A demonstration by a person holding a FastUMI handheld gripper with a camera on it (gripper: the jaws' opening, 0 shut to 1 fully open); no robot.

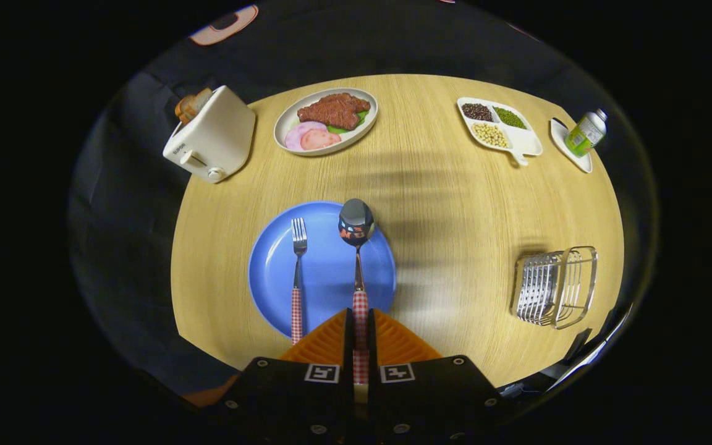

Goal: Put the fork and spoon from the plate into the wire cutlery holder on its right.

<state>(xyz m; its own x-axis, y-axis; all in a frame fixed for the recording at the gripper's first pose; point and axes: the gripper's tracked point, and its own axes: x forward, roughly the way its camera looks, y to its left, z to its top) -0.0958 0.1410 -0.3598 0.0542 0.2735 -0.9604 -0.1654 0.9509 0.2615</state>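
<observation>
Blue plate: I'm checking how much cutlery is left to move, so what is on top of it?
On the blue plate lies the fork, untouched. The spoon is over the plate too, its checked handle clamped in the claw. The fingers cover the plate's near rim.

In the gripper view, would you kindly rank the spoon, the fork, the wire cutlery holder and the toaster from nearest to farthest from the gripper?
1. Spoon: its checked handle is clamped between the fingers of the gripper.
2. Fork: on the blue plate, just left of the spoon.
3. Wire cutlery holder: off to the right on the table.
4. Toaster: far left, beyond the plate.
</observation>
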